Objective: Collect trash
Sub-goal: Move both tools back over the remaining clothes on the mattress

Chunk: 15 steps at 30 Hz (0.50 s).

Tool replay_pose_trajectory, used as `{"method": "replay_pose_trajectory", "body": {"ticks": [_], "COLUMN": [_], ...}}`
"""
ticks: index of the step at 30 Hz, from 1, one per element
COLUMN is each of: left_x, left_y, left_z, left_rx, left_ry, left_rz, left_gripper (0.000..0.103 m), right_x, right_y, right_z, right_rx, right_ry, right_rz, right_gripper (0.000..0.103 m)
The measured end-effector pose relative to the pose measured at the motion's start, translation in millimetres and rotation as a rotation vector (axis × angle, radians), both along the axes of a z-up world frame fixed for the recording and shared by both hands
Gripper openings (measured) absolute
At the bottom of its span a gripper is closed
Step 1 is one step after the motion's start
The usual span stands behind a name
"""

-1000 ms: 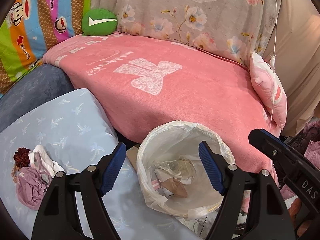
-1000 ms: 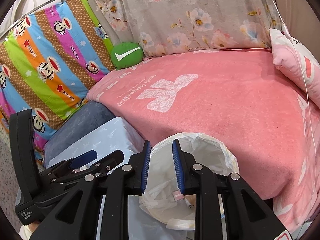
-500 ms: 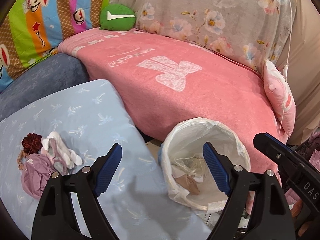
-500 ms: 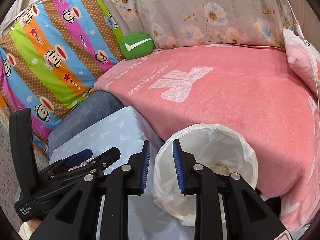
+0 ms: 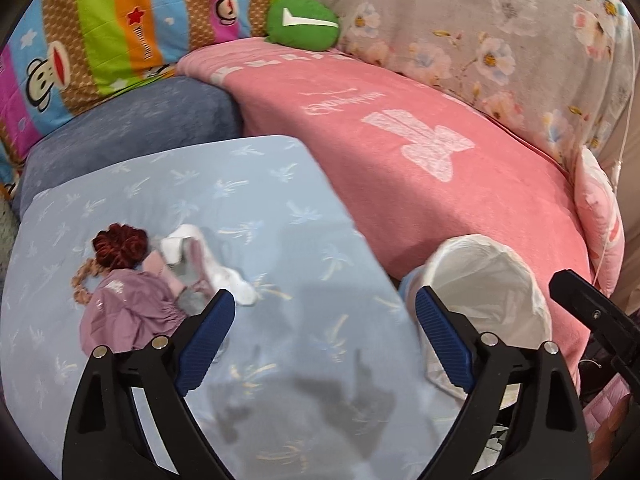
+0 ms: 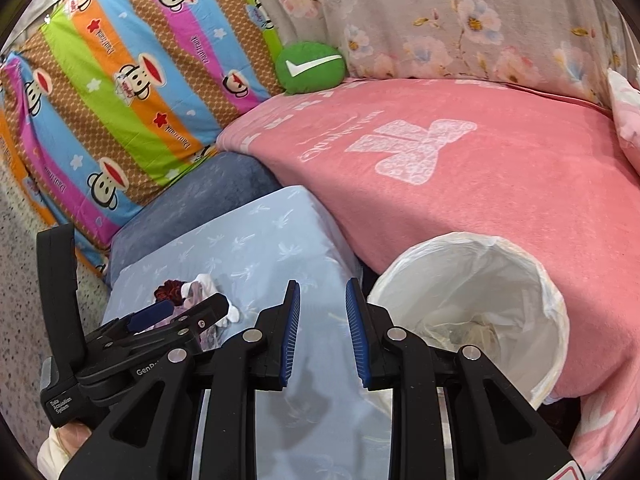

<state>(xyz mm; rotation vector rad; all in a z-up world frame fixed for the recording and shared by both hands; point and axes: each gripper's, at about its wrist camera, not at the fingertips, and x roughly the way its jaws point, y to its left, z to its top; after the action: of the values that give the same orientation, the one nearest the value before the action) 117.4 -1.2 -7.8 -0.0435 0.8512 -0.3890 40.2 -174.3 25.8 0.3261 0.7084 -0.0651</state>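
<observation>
Nearest the left wrist camera, the left gripper (image 5: 324,344) is hanging with its fingers (image 5: 208,344) spread wide and nothing between them; they have just been opening further. It is pointing down at the light blue cushion (image 5: 280,320). The right gripper (image 6: 322,332) is sitting with its fingers only narrowly apart and empty, over the same cushion.

At about ten o'clock from the left gripper, just beyond its left finger, the clutter pile (image 5: 160,276) is lying on the cushion: a mauve crumpled cloth, a white sock-like piece, a dark red scrunchie and a braided strand. Whether all of it is trash I cannot tell. The pile's long axis is running from eight o'clock toward three o'clock, the white end pointing toward the fingers. At about two o'clock the lined bin (image 5: 488,288) is standing between the cushion and the pink blanket (image 5: 440,184), with paper scraps already inside it in the right wrist view. Farthest off, a green pillow (image 5: 304,20) is resting at twelve o'clock.

The likely trouble: the pile is loose and mixed, so a single pinch may be catching only one piece and dragging or scattering the rest. The soft cushion cover could also be bunching into the fingers. The bin liner is leaning, so a careless drop may be missing its mouth.
</observation>
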Motion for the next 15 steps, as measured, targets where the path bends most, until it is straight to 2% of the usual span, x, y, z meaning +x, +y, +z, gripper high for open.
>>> {"method": "replay_pose_trajectory", "body": {"ticks": [5, 9, 15], "left_x": [5.4, 6.5, 12.3], "left_y": [32.7, 62.8, 110.7], "left_z": [-12.5, -27.9, -52.8], "left_rx": [0.01, 0.05, 0.078], "left_ry": [0.023, 0.04, 0.099], "left_rz": [0.068, 0.127, 0.219], "left_gripper": [0.089, 0.09, 0.09], "right_x": [12.0, 20.5, 35.3], "right_y": [26.1, 47.4, 78.7], "right_z": [-6.6, -16.6, -34.1], "right_rx": [-0.001, 0.002, 0.002], "right_ry": [0.019, 0.04, 0.076], "right_rz": [0.048, 0.084, 0.135], "right_gripper": [0.025, 0.025, 0.025]}}
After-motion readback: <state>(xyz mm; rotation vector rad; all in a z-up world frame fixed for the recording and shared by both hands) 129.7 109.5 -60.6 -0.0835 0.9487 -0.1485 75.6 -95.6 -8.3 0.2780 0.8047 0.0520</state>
